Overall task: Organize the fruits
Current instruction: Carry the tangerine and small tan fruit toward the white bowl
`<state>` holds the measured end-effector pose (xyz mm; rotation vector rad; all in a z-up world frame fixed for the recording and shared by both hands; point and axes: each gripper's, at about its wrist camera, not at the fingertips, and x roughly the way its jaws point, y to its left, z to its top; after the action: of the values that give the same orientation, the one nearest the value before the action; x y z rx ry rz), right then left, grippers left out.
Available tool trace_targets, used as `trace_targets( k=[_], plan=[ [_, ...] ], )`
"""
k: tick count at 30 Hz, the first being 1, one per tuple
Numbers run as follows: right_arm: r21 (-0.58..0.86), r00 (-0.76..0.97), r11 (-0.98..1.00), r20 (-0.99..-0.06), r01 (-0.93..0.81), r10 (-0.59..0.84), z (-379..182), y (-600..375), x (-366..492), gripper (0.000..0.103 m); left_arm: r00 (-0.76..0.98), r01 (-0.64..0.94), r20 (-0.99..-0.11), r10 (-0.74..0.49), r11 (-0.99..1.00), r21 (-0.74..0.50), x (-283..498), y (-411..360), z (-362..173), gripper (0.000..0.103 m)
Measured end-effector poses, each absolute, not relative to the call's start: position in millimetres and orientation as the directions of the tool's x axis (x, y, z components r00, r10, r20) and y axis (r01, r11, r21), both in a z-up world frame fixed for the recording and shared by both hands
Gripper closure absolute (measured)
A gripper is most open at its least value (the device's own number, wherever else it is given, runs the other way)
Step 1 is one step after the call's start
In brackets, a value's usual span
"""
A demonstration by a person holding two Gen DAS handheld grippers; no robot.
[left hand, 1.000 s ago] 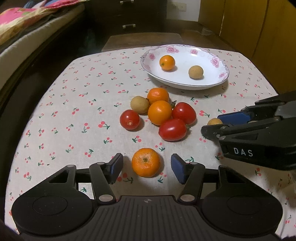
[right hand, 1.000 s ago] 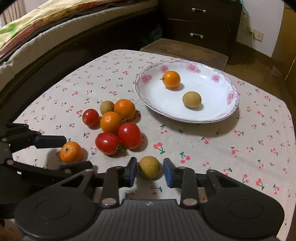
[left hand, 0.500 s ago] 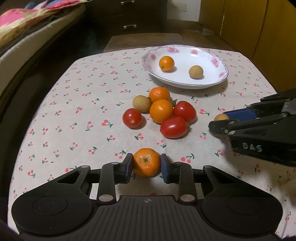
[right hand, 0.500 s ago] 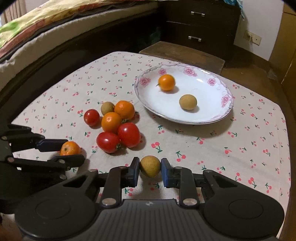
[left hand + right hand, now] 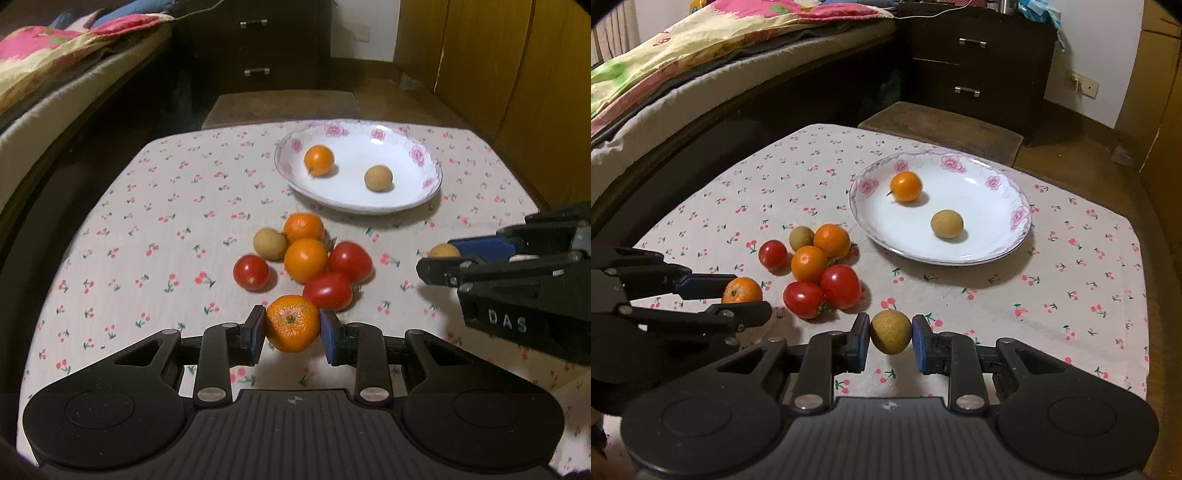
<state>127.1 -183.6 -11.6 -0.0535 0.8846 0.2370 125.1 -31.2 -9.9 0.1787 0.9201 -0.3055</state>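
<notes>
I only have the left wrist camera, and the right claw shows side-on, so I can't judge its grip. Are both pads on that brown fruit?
Observer: Yes. The right wrist view shows the right claw pressing the brown fruit from both sides.
Operator: Does my mandarin touch the tomato behind it?
Observer: No. The left claw has just been closing on the mandarin; seen side-on, a strip of cloth separates them.

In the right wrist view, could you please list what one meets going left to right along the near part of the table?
Left tool holding the mandarin → two red tomatoes → right tool holding the brown longan.
</notes>
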Motion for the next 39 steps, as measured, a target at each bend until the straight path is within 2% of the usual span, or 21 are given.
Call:
trace_targets(
  k=[39],
  plan=[
    [0.054,0.667,0.987,-0.731,-0.155,0.144,9.0,-204.7,140.2,0.076,0.614,0.363,-0.760,-0.213,0.931,0.032,163.2,-69.5,12.3,0.064]
  ],
)
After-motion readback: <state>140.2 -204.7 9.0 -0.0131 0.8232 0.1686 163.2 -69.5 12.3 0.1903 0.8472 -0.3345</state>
